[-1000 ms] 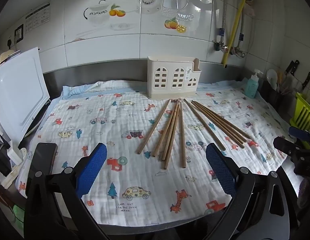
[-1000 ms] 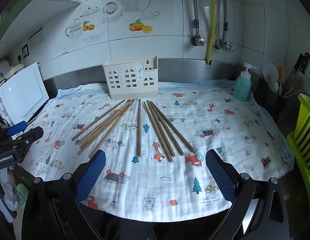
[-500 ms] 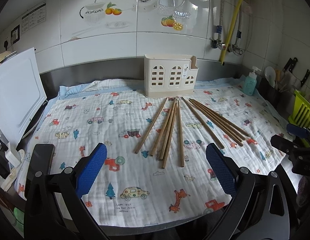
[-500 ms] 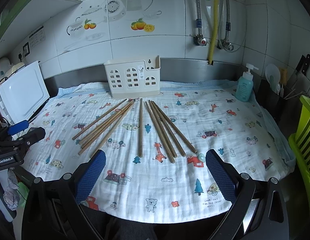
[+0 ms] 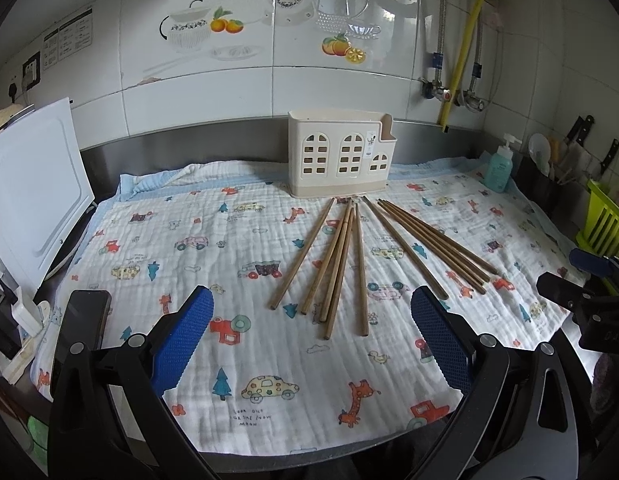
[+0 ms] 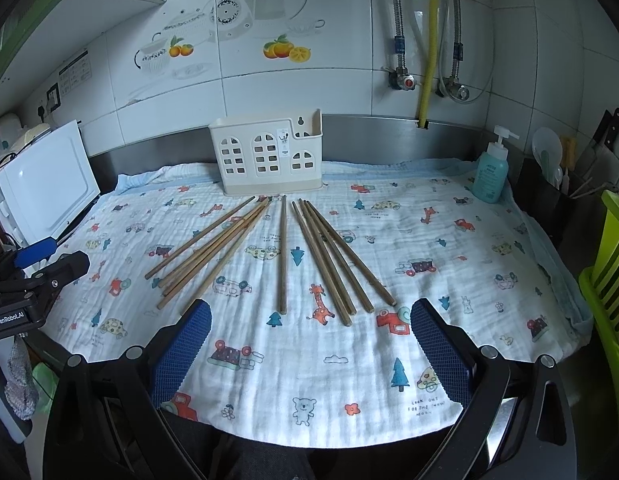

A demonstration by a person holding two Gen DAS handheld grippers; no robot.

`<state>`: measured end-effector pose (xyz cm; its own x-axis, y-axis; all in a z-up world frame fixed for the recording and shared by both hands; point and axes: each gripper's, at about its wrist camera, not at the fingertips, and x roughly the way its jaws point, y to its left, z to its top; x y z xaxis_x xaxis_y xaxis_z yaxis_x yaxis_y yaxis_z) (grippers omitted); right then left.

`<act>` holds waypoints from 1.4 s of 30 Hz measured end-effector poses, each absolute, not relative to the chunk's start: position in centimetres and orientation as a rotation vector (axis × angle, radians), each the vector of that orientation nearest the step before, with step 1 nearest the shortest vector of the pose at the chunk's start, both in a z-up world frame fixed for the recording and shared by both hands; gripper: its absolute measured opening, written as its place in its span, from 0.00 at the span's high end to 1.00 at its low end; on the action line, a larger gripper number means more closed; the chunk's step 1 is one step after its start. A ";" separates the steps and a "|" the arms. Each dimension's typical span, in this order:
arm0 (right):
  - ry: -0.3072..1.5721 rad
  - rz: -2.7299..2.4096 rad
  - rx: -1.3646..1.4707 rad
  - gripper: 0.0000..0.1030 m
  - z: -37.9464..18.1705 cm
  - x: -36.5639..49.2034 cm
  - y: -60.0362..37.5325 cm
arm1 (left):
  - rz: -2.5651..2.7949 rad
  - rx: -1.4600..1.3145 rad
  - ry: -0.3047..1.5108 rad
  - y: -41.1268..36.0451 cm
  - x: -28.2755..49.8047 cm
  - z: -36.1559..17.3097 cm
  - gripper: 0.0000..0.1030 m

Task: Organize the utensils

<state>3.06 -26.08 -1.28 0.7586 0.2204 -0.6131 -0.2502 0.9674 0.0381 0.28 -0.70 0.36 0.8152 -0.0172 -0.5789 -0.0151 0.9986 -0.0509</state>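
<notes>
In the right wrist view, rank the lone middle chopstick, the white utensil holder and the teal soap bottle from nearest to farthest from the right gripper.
1. Lone middle chopstick, on the cloth just ahead of the open right gripper.
2. Teal soap bottle, far right, near the back.
3. White utensil holder, at the back wall, slightly left; close to the bottle's range, so this order is tentative.

Home kitchen, indicated by white wall tiles printed with teapots and fruit, knives seen at right of frame, a soap bottle, water pipes, and a cloth-covered surface.
</notes>
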 end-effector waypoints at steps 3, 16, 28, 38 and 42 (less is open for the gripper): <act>0.662 0.256 -0.048 0.06 -1.2 3.0 -26.1 | 0.003 -0.054 0.615 -0.6 0.2 0.4 0.05; 0.657 0.259 -0.046 0.06 -1.3 3.0 -26.0 | 0.005 -0.047 0.606 -0.7 -0.2 0.7 0.05; 0.651 0.261 -0.048 0.06 -1.2 2.9 -26.0 | 0.007 -0.038 0.595 -0.7 -0.3 1.3 0.05; 0.648 0.261 -0.048 0.06 -1.2 2.8 -26.1 | 0.024 -0.030 0.570 -0.8 -0.3 1.4 0.05; 0.650 0.261 -0.046 0.06 -1.2 2.9 -26.0 | 0.039 -0.017 0.549 -1.1 -0.4 1.2 0.05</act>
<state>2.87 -26.03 -1.25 0.7644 0.2255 -0.6040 -0.2541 0.9664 0.0392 -0.42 -1.06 1.16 0.8525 0.0325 -0.5217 -0.0417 0.9991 -0.0060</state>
